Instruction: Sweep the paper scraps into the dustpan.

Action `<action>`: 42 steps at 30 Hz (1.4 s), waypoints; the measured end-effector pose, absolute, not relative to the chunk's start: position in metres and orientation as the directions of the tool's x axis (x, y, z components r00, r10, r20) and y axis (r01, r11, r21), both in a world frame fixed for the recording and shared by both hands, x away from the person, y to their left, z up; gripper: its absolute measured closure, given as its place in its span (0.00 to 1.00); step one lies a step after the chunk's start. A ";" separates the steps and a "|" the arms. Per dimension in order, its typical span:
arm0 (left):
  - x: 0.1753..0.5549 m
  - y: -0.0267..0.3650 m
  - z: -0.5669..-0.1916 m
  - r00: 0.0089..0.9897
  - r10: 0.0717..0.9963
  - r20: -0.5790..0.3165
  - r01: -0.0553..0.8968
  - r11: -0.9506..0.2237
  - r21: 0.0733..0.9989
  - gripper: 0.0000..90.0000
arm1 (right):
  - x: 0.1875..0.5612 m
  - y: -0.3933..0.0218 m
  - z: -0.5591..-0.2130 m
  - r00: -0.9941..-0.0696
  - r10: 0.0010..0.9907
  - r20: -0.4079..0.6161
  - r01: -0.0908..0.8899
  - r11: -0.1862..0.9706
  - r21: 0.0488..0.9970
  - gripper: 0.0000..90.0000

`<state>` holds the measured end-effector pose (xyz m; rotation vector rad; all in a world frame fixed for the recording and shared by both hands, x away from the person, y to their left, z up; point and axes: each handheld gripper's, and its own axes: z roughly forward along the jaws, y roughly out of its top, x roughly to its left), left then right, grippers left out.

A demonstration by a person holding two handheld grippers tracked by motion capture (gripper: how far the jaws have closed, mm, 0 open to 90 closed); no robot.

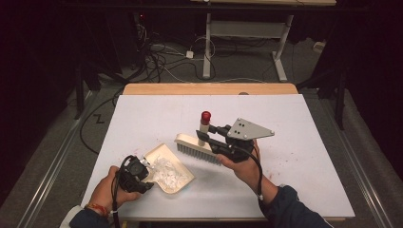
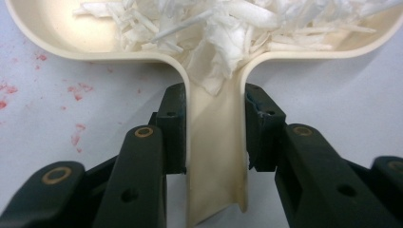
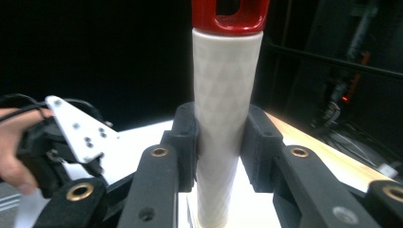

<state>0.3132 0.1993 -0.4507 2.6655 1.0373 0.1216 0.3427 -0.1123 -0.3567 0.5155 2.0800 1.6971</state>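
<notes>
Dustpan (image 1: 167, 172), cream and heaped with white shredded scraps (image 1: 167, 172), lay on the white tabletop (image 1: 294, 123) near its front edge, its handle clenched between the fingers (image 2: 173, 128) of the left gripper (image 1: 134, 174). Just right of it, the cream brush (image 1: 194, 148) stood bristles down, its red-capped handle upright and grasped by the right gripper (image 1: 215, 134).

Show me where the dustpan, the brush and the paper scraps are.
dustpan (image 1: 183, 183), high view, on its front rim.
brush (image 1: 195, 153), high view, on its bristles.
paper scraps (image 2: 209, 28), left gripper view, on the white pile inside the pan.
</notes>
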 end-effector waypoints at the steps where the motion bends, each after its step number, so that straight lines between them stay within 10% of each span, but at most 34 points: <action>1: 0.313 0.199 -0.451 0.741 0.671 -0.020 0.648 -0.707 0.285 0.70 | 0.344 -0.115 -0.357 -0.845 0.529 -0.086 0.027 0.202 0.979 0.78; 21: 0.317 0.188 -0.449 0.747 0.664 -0.018 0.643 -0.717 0.269 0.70 | 0.325 -0.123 -0.380 -0.863 0.494 -0.106 0.080 0.340 0.937 0.78; 42: 0.318 0.191 -0.450 0.742 0.669 -0.031 0.649 -0.707 0.282 0.70 | 0.335 -0.158 -0.351 -0.852 0.520 -0.057 0.081 0.239 0.968 0.78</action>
